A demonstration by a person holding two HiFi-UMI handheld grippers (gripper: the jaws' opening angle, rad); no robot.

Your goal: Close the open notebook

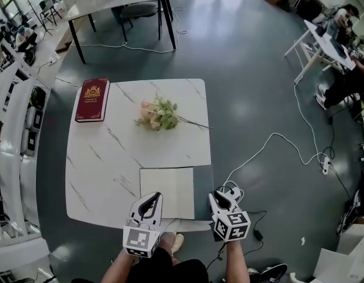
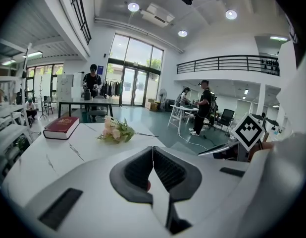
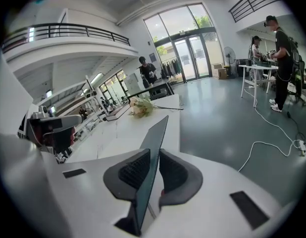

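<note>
Now open notebook [image 1: 167, 192] lies at table's [image 1: 99, 158] near edge. My right gripper [image 1: 220, 197] clamped on raised dark cover [image 3: 155, 148]; left gripper [image 1: 151, 198] pinches white page [image 2: 160, 200]. I'd swing cover leftward in smooth arc, releasing page first.

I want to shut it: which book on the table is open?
The notebook at the table's near edge, showing a blank white page; the dark red book farther back is closed.
</note>
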